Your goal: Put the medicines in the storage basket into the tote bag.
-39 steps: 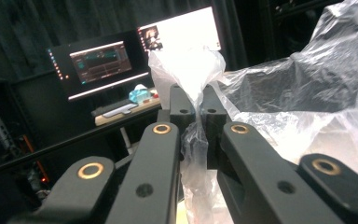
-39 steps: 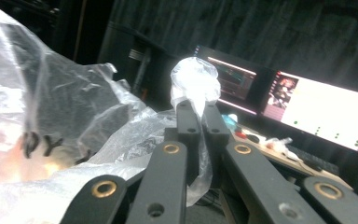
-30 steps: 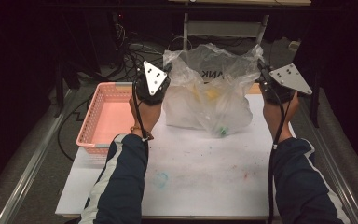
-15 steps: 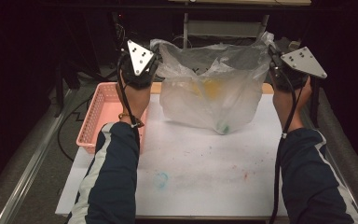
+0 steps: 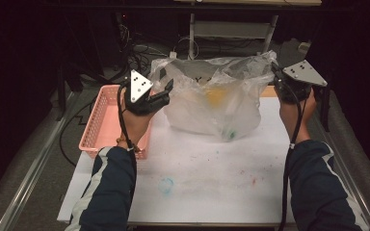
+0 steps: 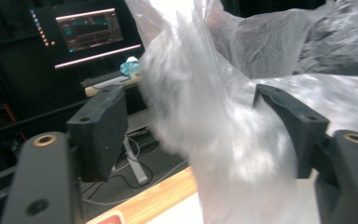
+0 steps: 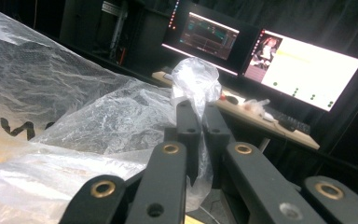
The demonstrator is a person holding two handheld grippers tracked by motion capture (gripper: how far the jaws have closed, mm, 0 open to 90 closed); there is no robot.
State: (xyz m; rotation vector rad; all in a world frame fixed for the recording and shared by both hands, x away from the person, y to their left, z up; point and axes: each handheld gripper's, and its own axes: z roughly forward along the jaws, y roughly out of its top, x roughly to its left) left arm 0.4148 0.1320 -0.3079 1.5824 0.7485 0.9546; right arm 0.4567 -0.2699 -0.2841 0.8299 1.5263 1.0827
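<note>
A clear plastic bag (image 5: 212, 106) stands on the white board (image 5: 212, 187), with something yellow (image 5: 215, 96) and a small green thing (image 5: 230, 134) inside it. My left gripper (image 5: 166, 92) is at the bag's left edge. In the left gripper view its jaws stand wide apart around loose, blurred film of the bag (image 6: 223, 140), so this gripper (image 6: 196, 107) is open. My right gripper (image 5: 275, 72) holds the bag's upper right corner up. In the right gripper view that gripper (image 7: 196, 109) is shut on a bunched bit of film (image 7: 196, 74).
A pink basket (image 5: 107, 120) sits at the board's left edge, just behind my left hand. The board's near half carries faint colour smudges (image 5: 165, 184). Lit monitors (image 7: 303, 60) stand on a desk beyond the table, and cables lie on the floor behind.
My left gripper has dropped from the bag's upper left corner and opened, letting the film go. The bag's left side has sagged. The right gripper still holds its corner high.
</note>
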